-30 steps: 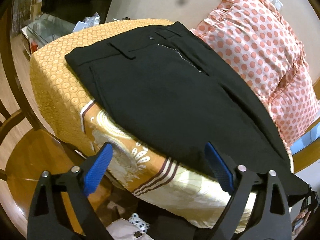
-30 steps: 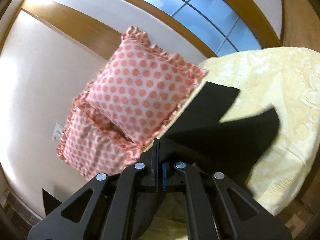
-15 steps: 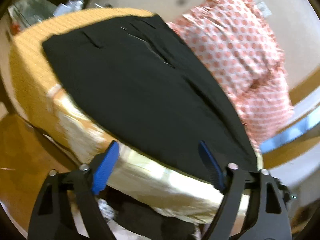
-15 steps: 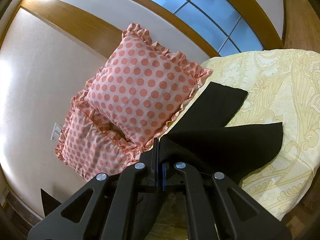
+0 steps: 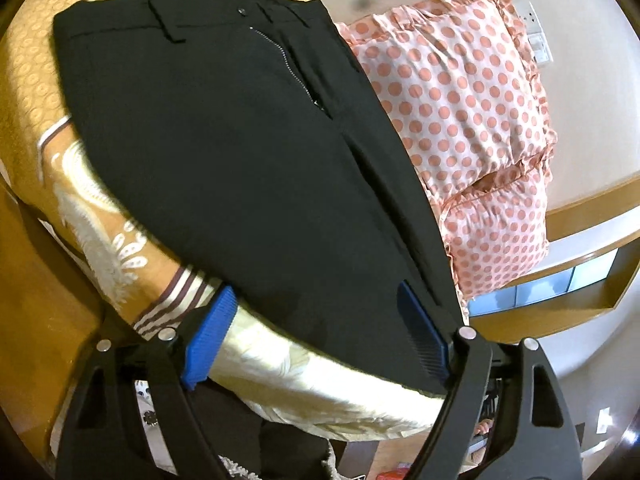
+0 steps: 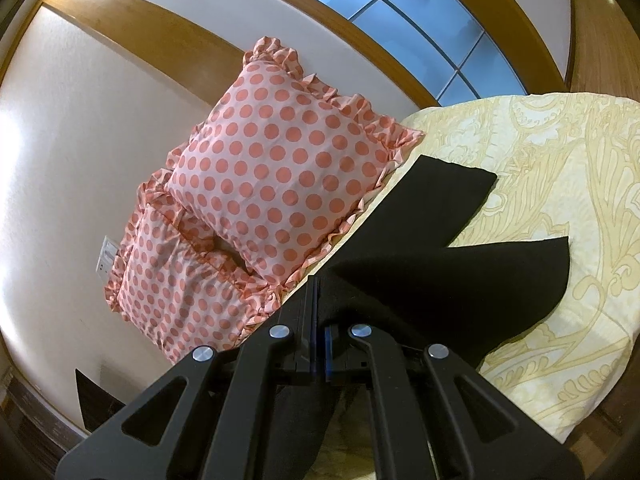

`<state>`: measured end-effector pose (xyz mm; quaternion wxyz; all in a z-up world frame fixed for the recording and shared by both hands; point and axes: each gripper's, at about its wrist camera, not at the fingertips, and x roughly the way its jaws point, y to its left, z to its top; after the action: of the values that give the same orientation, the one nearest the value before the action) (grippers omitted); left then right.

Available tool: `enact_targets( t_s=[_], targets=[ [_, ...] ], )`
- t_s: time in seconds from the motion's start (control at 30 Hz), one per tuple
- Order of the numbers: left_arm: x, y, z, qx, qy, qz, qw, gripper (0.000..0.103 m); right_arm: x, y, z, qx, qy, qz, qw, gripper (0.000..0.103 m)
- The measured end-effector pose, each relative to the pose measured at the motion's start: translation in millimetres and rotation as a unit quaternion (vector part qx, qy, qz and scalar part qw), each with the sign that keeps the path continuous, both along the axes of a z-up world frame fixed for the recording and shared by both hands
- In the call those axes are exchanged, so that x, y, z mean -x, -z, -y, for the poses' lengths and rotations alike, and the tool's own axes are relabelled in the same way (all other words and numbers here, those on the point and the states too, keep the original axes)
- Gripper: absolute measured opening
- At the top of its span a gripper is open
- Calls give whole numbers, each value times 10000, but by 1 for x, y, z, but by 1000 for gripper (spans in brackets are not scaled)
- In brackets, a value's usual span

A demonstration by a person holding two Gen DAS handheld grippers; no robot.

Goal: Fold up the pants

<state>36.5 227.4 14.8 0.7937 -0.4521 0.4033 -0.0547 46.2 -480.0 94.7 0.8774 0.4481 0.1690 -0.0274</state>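
Black pants point(image 5: 240, 152) lie flat on the bed, waistband and zipper at the far end in the left wrist view. My left gripper point(image 5: 316, 320) is open, its blue pads either side of the pants' near edge at the bed's rim, low over the cloth. In the right wrist view my right gripper point(image 6: 318, 316) is shut on the pants point(image 6: 420, 276) and holds a fold of the leg lifted off the bed. Two leg ends spread beyond it, the nearer one raised.
Two pink polka-dot pillows point(image 5: 460, 120) lean on the wall beside the pants, also in the right wrist view point(image 6: 280, 184). The bed has a yellow patterned cover point(image 6: 560, 280) and an orange end point(image 5: 28, 80). A window point(image 6: 420, 20) is above.
My left gripper has moved forward to the pants' near edge, so its pads now straddle the cloth. My right gripper has stayed shut on the leg while the leg ends settled lower.
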Motion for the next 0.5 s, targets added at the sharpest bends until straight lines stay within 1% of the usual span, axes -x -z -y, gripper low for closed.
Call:
enact_targets(
  t_s=[0.13, 0.33, 0.4, 0.43, 0.5],
  targets=[
    [-4, -1, 1, -137, -52, -47, 9999, 79, 0, 1, 1, 0, 32, 16, 10000, 2],
    [-4, -3, 4, -533, -107, -153, 9984, 63, 9, 7, 5, -4, 140, -39, 9999, 2],
    [-3, -2, 2, -667, -192, -229, 9973, 48, 15, 14, 8, -21, 217, -111, 9997, 2],
    [-2, -1, 1, -706, -217, -252, 9969, 44, 17, 17, 9, -30, 248, -170, 9995, 2],
    [-1, 2, -2, -779, -273, -333, 9960, 24, 23, 25, 12, -40, 322, -340, 9989, 2]
  ],
)
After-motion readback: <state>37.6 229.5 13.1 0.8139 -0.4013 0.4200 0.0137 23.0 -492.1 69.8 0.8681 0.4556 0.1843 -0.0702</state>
